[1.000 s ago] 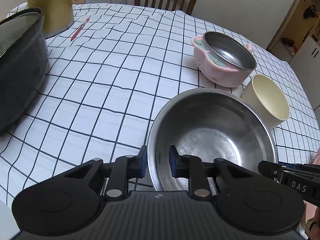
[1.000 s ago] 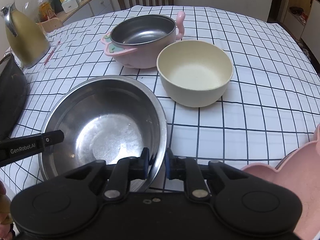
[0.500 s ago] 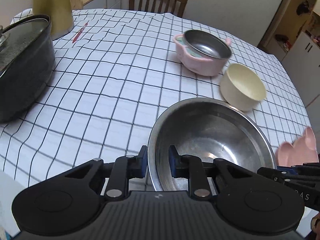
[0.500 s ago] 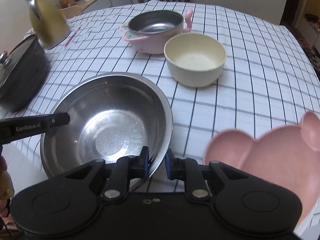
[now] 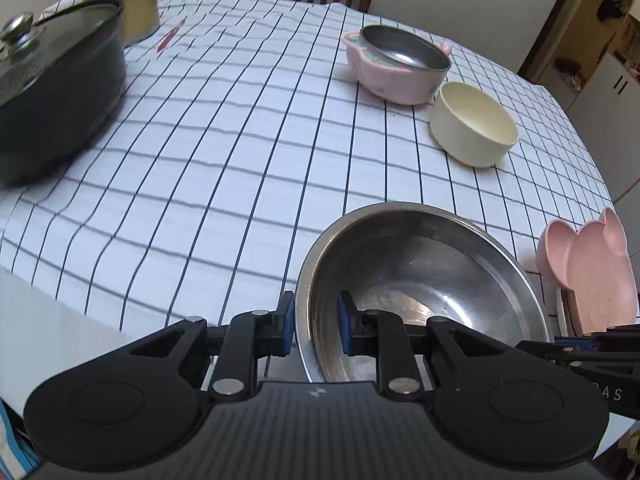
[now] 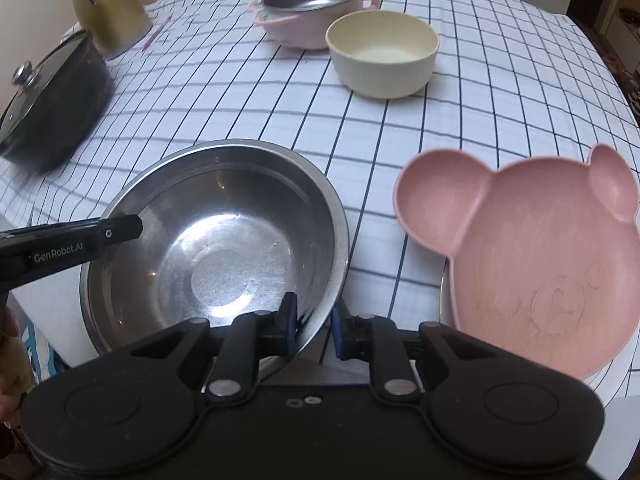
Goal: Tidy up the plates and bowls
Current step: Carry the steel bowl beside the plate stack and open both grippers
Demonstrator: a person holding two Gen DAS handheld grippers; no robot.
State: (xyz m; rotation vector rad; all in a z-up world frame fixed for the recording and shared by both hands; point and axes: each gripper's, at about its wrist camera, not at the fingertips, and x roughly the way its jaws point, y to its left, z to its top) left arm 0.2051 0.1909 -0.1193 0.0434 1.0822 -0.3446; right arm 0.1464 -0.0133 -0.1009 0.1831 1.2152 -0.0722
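steel bowl [image 5: 420, 280] rim pinched, both grippers

two close wrist views angled down over the steel bowl [image 5: 420, 280], opposite rims, shared tabletop [image 6: 500, 92]

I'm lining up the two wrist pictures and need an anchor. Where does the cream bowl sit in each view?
Left wrist view: the cream bowl sits upper right, just below and right of the pink-cased steel bowl.
Right wrist view: the cream bowl sits top centre, just below and right of that pink-cased bowl.
Shared landmark: the large steel bowl in the foreground of both.
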